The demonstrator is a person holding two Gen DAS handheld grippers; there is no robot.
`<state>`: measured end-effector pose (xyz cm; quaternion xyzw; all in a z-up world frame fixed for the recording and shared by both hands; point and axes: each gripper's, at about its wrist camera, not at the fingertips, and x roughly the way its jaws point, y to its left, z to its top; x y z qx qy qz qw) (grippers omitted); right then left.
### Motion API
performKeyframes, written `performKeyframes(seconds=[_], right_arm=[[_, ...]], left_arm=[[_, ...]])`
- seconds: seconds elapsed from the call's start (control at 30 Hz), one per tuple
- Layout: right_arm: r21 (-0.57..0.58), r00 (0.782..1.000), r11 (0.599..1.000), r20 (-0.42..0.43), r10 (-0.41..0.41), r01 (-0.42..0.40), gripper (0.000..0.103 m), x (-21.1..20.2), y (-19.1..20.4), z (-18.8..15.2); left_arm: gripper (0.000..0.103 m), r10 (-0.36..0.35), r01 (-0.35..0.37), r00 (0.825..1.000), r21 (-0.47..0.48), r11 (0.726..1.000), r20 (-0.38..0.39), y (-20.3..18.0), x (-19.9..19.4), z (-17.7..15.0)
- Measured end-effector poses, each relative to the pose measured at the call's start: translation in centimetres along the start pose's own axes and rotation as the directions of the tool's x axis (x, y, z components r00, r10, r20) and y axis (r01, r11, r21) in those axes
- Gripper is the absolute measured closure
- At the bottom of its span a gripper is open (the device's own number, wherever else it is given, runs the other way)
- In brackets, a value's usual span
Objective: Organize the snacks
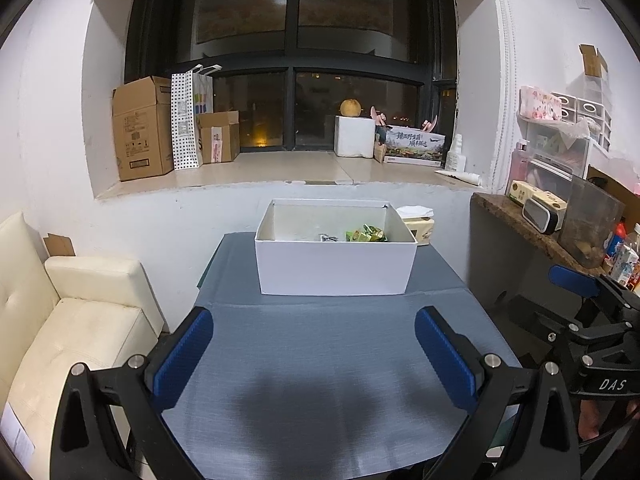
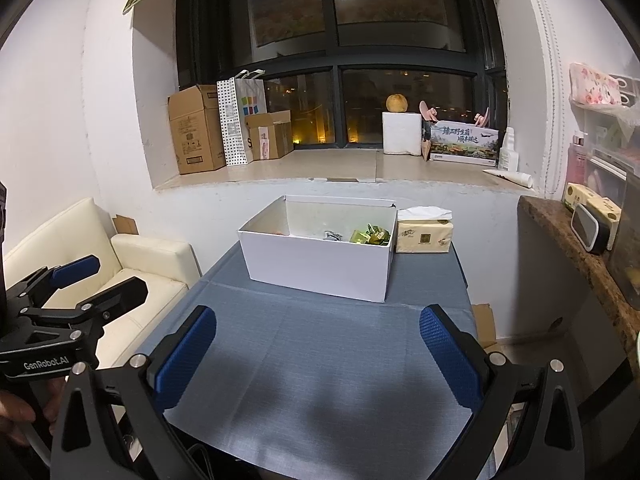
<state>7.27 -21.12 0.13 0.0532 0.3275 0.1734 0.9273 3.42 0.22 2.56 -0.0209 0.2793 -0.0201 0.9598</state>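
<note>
Green snack packets [image 1: 367,234] heaped inside open white box [image 1: 336,266]

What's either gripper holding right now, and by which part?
Nothing. The left gripper and right gripper are both open over the bare grey-blue tablecloth; the green snack packets lie inside the white cardboard box.

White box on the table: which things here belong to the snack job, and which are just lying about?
Job: white box; green snack packets and a dark packet inside it.
Lying about: tissue pack, cardboard boxes, dotted bag, sofa.

box [image 1: 336,268] wall hides snacks [image 1: 366,235] partly
</note>
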Motion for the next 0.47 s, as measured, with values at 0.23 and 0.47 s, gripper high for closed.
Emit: performKeyframes(seconds=[0.23, 0.47], right_arm=[[-0.001, 1.000, 1.000, -0.002, 0.003, -0.003, 0.000, 0.07, 0.08, -0.09], [-0.001, 1.000, 1.000, -0.002, 0.002, -0.002, 0.000, 0.14, 0.07, -0.09]], left_arm=[[0.000, -0.005, 0.005, 1.000, 0.001, 1.000, -0.005, 0.06, -0.01, -0.04], [0.000, -0.011, 0.011, 1.000, 0.001, 1.000, 0.002, -0.04, -0.05, -0.07]])
